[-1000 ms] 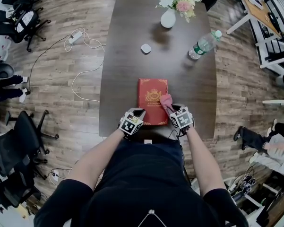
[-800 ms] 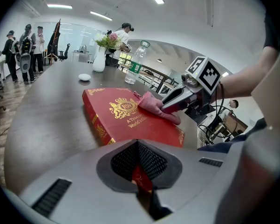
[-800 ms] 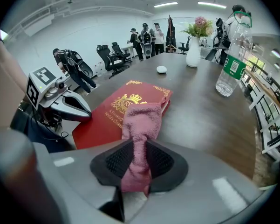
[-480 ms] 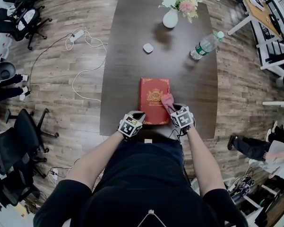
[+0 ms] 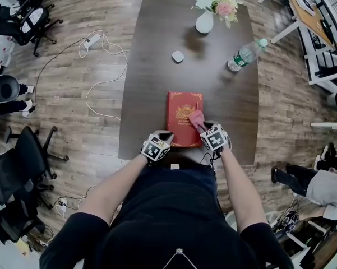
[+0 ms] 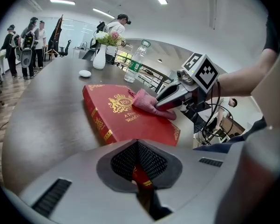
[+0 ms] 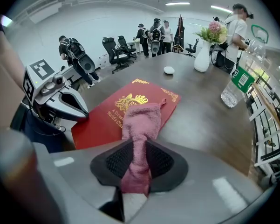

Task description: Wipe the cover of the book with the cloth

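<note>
Cloth [image 7: 140,120] comes first: it is a soft pink towelling rag, limp and light. The right gripper [image 7: 137,164] has its jaws clenched on one bunched end, so the free end lies draped on the red book [image 5: 182,116], on the right side of the cover and touching the gold crest. The book lies flat on the dark bench [image 5: 157,49], close to the person's edge. The left gripper [image 6: 139,171] has its jaws clamped on the book's near left corner, with red board and gold trim showing between them. The book looks like a stiff hardback, fairly heavy, with a smooth cover that would probably slide on the polished bench under a sideways stroke, so pinning it at a corner, clear of the area being wiped, seems the right hold. The cloth keeps no shape of its own, so pressure likely reaches the cover only close to the jaws. A short, bunched grip suits it better than a long trailing tail. The gilt stamping may scuff, so moderate pressure seems wise.
</note>
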### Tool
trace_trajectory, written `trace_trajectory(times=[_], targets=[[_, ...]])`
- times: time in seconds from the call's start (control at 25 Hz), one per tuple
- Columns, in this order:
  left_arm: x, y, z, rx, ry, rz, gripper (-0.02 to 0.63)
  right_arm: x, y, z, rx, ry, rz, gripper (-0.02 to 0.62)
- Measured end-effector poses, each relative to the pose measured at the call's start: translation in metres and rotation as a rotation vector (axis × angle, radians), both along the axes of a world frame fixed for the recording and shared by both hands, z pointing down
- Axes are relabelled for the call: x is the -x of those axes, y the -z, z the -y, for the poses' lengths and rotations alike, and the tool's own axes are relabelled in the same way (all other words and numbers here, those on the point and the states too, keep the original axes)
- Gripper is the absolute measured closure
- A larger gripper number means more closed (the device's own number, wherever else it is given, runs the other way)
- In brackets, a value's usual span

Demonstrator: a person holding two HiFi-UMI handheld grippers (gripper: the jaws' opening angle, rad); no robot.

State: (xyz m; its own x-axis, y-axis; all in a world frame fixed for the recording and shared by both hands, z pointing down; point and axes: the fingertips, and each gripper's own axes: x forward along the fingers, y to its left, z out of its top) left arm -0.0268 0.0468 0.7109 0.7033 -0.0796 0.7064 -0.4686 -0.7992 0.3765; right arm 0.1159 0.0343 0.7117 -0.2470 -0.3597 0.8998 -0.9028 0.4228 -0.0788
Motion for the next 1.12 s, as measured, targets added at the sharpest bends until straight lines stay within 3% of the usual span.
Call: trace_trajectory(times=[1.12], targets=[[0.0,-0.006,-0.004,0.019,-0.003,-0.01,0.611,0.104,-0.005,0.035,0.008,0.224,0.106,0.502]])
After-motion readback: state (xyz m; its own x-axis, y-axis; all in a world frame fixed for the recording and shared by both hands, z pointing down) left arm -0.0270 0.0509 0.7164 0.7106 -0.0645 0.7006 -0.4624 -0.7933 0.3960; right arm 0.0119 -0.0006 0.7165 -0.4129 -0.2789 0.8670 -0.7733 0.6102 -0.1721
